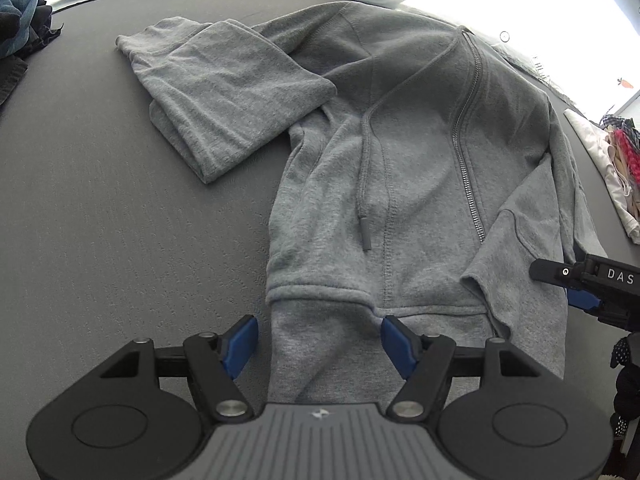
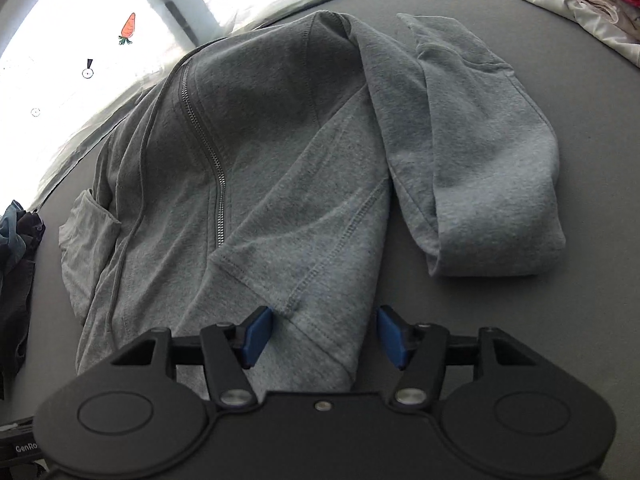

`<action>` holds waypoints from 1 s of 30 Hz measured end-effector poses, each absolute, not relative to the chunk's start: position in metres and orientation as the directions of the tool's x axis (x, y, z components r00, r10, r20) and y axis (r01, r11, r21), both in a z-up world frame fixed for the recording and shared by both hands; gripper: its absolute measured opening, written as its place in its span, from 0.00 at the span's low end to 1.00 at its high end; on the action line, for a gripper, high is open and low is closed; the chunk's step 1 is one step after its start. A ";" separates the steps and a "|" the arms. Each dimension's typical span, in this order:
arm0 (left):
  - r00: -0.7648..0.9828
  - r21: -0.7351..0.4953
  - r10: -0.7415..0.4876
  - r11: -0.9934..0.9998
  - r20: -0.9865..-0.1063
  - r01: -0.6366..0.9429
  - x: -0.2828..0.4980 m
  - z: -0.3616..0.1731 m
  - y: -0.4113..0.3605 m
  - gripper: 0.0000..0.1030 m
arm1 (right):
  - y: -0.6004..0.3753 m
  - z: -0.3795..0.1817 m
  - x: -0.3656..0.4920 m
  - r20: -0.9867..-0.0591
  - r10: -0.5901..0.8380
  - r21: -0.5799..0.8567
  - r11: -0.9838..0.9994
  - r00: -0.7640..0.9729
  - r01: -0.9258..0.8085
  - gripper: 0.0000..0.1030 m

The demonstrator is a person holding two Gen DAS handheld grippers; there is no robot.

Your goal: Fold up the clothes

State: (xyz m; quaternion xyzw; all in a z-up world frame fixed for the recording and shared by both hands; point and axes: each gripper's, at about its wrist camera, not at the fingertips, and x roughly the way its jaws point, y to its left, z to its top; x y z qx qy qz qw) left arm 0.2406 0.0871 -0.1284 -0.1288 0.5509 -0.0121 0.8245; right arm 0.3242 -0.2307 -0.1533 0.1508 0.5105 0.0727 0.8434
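Observation:
A grey zip hoodie (image 1: pixel 420 168) lies spread on a dark grey surface (image 1: pixel 100 220), with its zipper (image 1: pixel 466 152) and a drawstring (image 1: pixel 365 184) showing. Its hood (image 1: pixel 224 96) lies off to the left in the left wrist view. My left gripper (image 1: pixel 318 342) is open, its blue pads either side of the hoodie's hem. The hoodie also shows in the right wrist view (image 2: pixel 260 184), with the hood (image 2: pixel 480 168) at the right. My right gripper (image 2: pixel 324 334) is open, straddling a corner of the hem. The right gripper also shows at the left wrist view's right edge (image 1: pixel 588 288).
A pile of dark and blue clothes (image 1: pixel 20 28) lies at the far left of the surface. A stack of white and coloured fabric (image 1: pixel 612 168) lies at the far right. A bright window is behind the surface's far edge.

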 end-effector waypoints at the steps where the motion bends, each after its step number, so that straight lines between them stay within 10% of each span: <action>1: 0.397 -0.226 -0.161 0.966 -0.904 -0.124 0.239 -0.128 0.086 0.64 | -0.229 -0.154 0.324 -0.840 0.276 0.324 0.946 0.468 0.025 0.60; 8: 0.459 -0.276 -0.162 0.941 -0.874 -0.194 0.223 -0.122 0.085 0.03 | -0.234 -0.148 0.319 -0.789 0.361 0.382 0.922 0.497 -0.063 0.16; 25: 0.411 -0.328 -0.152 0.854 -0.899 -0.403 0.142 -0.101 0.055 0.04 | -0.293 -0.140 0.246 -0.809 0.459 0.419 0.888 0.367 -0.188 0.15; 30: 0.429 -0.285 -0.094 0.869 -0.898 -0.404 0.149 -0.088 0.056 0.21 | -0.287 -0.125 0.246 -0.815 0.355 0.291 0.934 0.457 -0.206 0.46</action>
